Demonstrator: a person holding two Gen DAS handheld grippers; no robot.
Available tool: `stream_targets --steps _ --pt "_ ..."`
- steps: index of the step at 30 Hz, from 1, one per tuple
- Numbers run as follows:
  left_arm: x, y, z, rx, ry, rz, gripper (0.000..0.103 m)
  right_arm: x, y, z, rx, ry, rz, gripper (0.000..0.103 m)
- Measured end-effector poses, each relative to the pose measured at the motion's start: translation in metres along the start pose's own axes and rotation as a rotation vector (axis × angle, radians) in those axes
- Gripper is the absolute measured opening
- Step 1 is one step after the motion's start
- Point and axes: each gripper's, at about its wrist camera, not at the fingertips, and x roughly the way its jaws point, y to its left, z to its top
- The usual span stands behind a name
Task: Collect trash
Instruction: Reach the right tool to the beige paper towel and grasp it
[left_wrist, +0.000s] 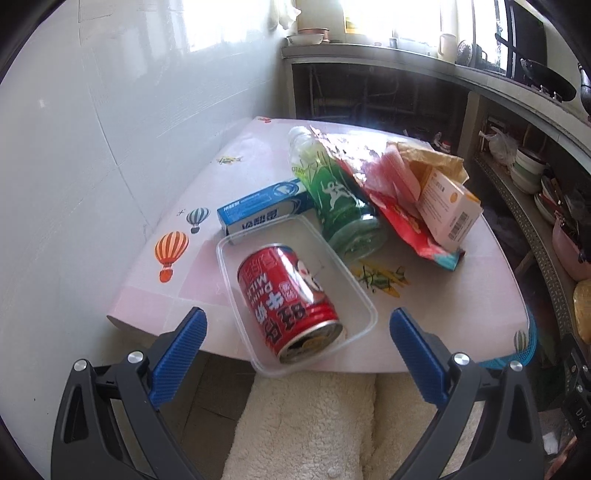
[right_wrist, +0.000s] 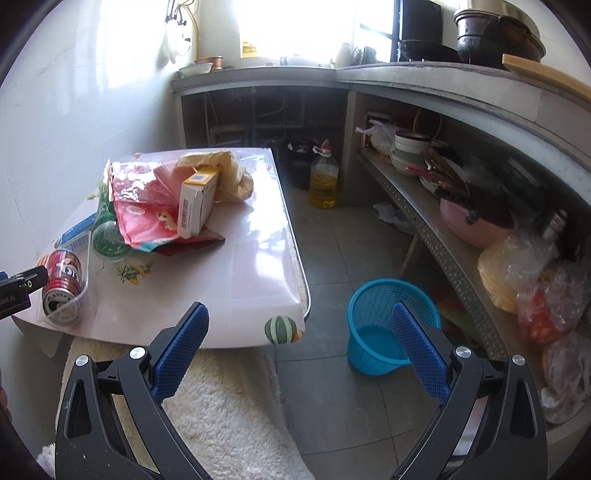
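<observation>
A red milk-drink can (left_wrist: 291, 301) lies on its side in a clear plastic tray (left_wrist: 364, 306) at the near edge of the pink table (left_wrist: 461, 295). My left gripper (left_wrist: 297, 325) stands open just in front of the can, empty. Behind lie a blue toothpaste box (left_wrist: 258, 206), a green bottle (left_wrist: 340, 199), red snack wrappers (left_wrist: 399, 218) and a white-orange carton (left_wrist: 448, 208). My right gripper (right_wrist: 299, 325) hangs open and empty off the table's front right corner, with the blue mesh bin (right_wrist: 388, 332) on the floor behind its right finger. The can (right_wrist: 62, 282) shows at the left there.
A white tiled wall (left_wrist: 92, 147) runs along the table's left side. A fluffy white rug (right_wrist: 221, 406) lies under the table's front. Shelves with bowls, pans and bags (right_wrist: 461, 206) line the right; an oil bottle (right_wrist: 324, 177) stands on the tiled floor.
</observation>
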Motion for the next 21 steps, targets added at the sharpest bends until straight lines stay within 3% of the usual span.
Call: stream_targets --steps 6,13,17,21 --pt "0.005 -0.001 0.037 0.014 -0.064 -0.079 0.097 0.016 -0.011 0.033 0.033 -0.062 0.043 0.095" --pt "0.009 0.002 0.069 0.001 -0.177 -0.246 0.097 0.031 -0.017 0.077 0.074 -0.095 0.151 0.095" --pt "0.02 0.002 0.089 -0.008 -0.195 -0.28 0.097 0.048 -0.016 0.109 0.09 -0.063 0.292 0.095" --pt "0.034 0.002 0.105 -0.022 -0.164 -0.333 0.097 0.092 -0.008 0.15 0.14 0.051 0.499 0.095"
